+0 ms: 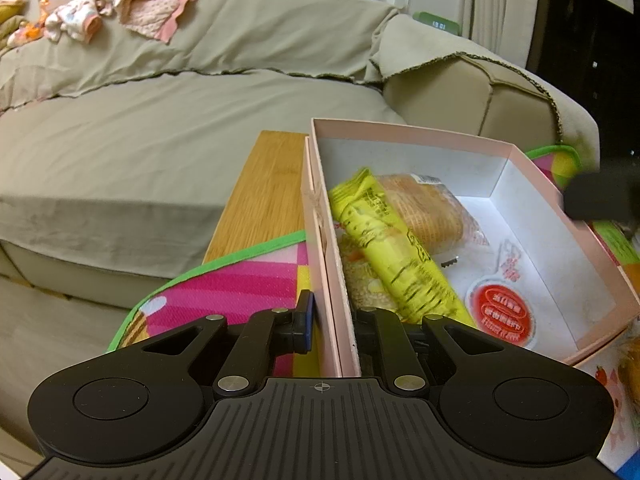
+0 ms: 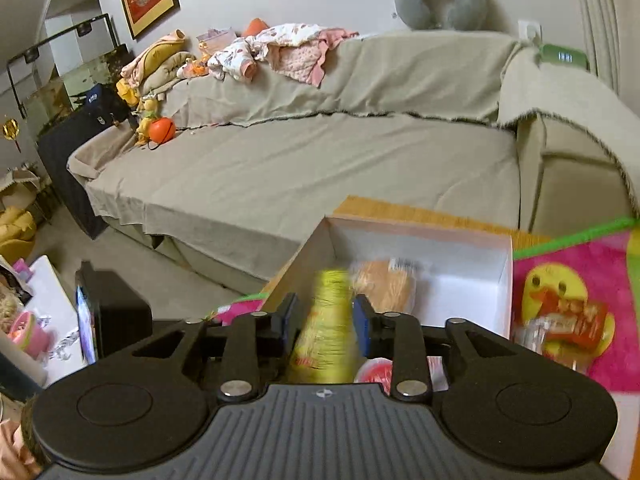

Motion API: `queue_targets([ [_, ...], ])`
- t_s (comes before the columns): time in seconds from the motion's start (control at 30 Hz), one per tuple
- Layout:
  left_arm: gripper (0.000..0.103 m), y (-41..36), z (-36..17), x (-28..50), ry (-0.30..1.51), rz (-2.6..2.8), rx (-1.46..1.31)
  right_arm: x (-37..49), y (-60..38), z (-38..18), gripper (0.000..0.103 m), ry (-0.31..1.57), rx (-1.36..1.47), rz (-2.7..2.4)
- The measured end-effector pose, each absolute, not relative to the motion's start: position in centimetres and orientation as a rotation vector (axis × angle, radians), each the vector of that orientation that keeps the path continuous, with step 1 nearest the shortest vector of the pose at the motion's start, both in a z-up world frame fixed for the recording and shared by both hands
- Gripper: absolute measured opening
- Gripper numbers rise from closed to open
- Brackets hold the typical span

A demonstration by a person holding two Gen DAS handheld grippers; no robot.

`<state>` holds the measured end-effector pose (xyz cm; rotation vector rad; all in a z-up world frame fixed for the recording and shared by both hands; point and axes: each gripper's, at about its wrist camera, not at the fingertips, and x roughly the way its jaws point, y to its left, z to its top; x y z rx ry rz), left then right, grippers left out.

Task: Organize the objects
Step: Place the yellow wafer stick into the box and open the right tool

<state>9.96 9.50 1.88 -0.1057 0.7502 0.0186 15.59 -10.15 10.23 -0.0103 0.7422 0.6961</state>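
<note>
The left tool (image 1: 332, 320) pinched the stiff pink box (image 1: 420, 136) wall; the right tool (image 2: 325, 322) stood spread around the yellow packet (image 2: 326, 332) (light, crinkly, best gripped mid-length).

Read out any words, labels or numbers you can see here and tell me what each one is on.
Nothing reads cleanly.
Yellow snack packet: dark print, motion-blurred.
Red round label in the pink box: white characters, upside down, too small.
Green clock behind the sofa: digits too blurred.
Bread wrapper sticker: illegible.
</note>
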Motion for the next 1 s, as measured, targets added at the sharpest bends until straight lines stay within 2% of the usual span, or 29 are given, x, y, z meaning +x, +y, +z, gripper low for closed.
queue_targets([
  [0.17, 0.013, 9.5, 1.8, 10.0, 0.749, 0.021, -0.106, 13.8, -13.5, 8.9, 0.039, 0.745, -0.05, 0.622],
  [0.23, 0.013, 9.5, 1.8, 10.0, 0.749, 0.021, -0.105, 12.7, -15.1, 8.3, 0.049, 0.731, -0.084, 0.581],
  [0.5, 0.013, 9.4, 1.7, 9.9, 0.751, 0.023, -0.104, 7.7, -21.7, 5.8, 0.064, 0.743, -0.16, 0.411],
  [0.73, 0.013, 9.3, 1.7, 9.7, 0.756, 0.026, -0.099, 6.3, -24.9, 3.7, 0.072, 0.79, -0.124, 0.307],
  [1.0, 0.013, 9.3, 1.7, 9.7, 0.756, 0.026, -0.1, 6.3, -24.1, 2.9, 0.073, 0.778, -0.165, 0.307],
])
